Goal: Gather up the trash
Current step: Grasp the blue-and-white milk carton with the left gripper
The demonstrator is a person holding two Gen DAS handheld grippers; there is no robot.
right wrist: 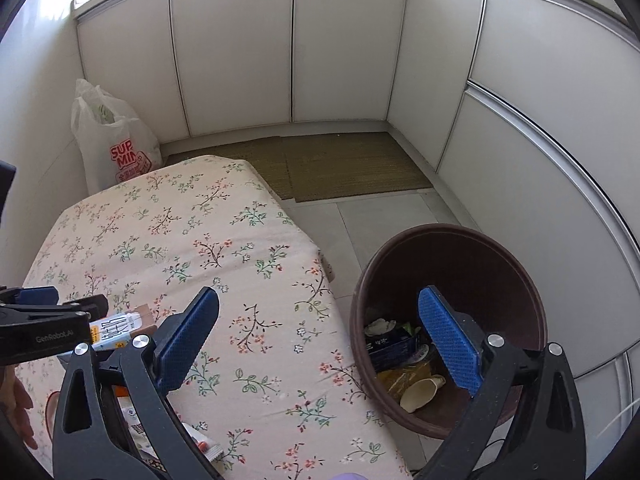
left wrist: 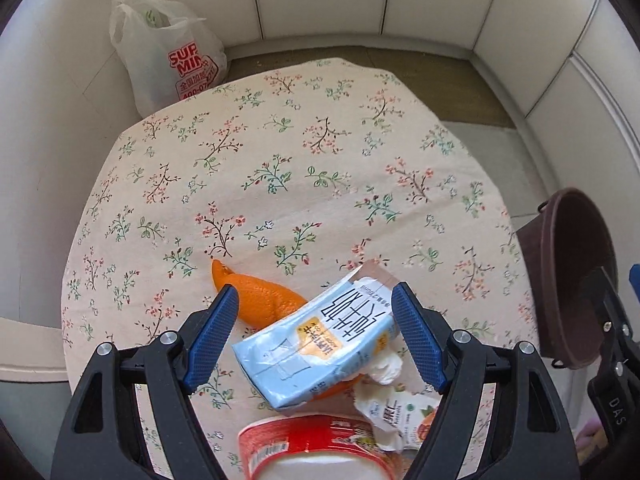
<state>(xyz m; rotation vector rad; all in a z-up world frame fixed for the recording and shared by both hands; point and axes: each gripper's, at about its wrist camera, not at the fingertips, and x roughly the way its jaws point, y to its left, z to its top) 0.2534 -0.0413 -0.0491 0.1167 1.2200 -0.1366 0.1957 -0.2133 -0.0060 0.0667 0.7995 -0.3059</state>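
Observation:
My left gripper (left wrist: 316,312) is open above a crushed light-blue milk carton (left wrist: 316,344) that lies between its blue pads on the floral tablecloth (left wrist: 280,160). Orange peel (left wrist: 260,300) lies just left of the carton. A crumpled tissue (left wrist: 386,366), a white yogurt pouch (left wrist: 400,416) and a red cup (left wrist: 312,448) lie nearer me. My right gripper (right wrist: 320,328) is open and empty, over the table's right edge beside the brown trash bin (right wrist: 448,320), which holds several pieces of trash. The carton also shows in the right wrist view (right wrist: 114,330).
A white plastic shopping bag (left wrist: 168,56) stands on the floor behind the table's far left corner. White cabinet doors (right wrist: 340,48) enclose the space. A woven mat (right wrist: 348,168) lies on the tiled floor beyond the table. The bin (left wrist: 568,276) stands right of the table.

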